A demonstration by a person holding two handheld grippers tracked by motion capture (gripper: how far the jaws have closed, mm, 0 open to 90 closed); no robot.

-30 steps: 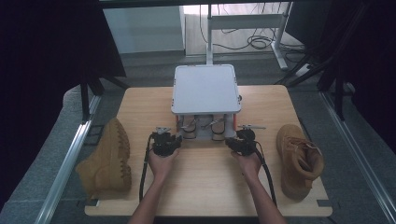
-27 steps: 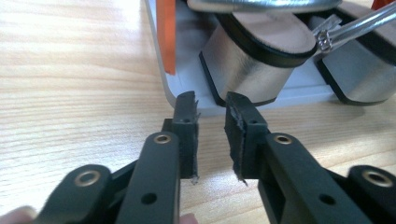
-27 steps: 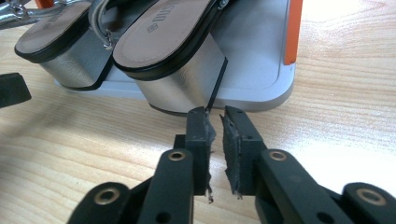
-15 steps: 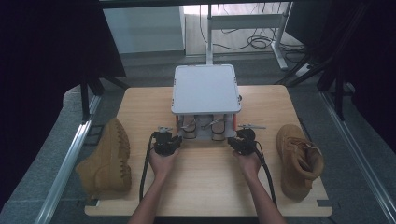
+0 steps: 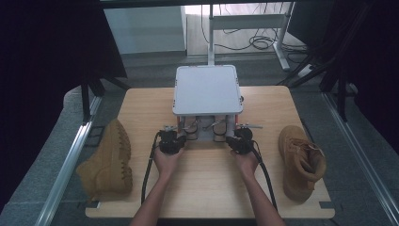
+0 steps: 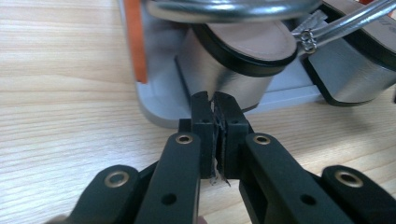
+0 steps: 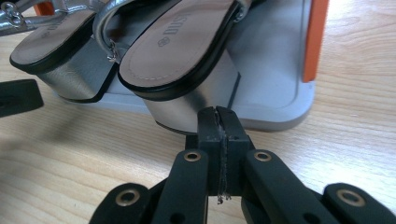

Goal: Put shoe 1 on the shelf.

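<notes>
Two silver block-heeled sandals stand on the lower shelf of a grey rack at the table's middle. My left gripper is shut with nothing in it, and its closed tip sits just in front of one silver heel. My right gripper is also shut and empty, its tip close to the heel of the other sandal. A tan boot lies on its side at the table's left edge. A second tan boot stands at the right.
The rack has a flat grey top and orange side posts. Bare wooden table spreads in front of the hands. Metal rails run along both sides of the table, and cables lie on the floor behind it.
Both grippers have edged slightly forward toward the rack's lower shelf. The boots and the rack have not moved.
</notes>
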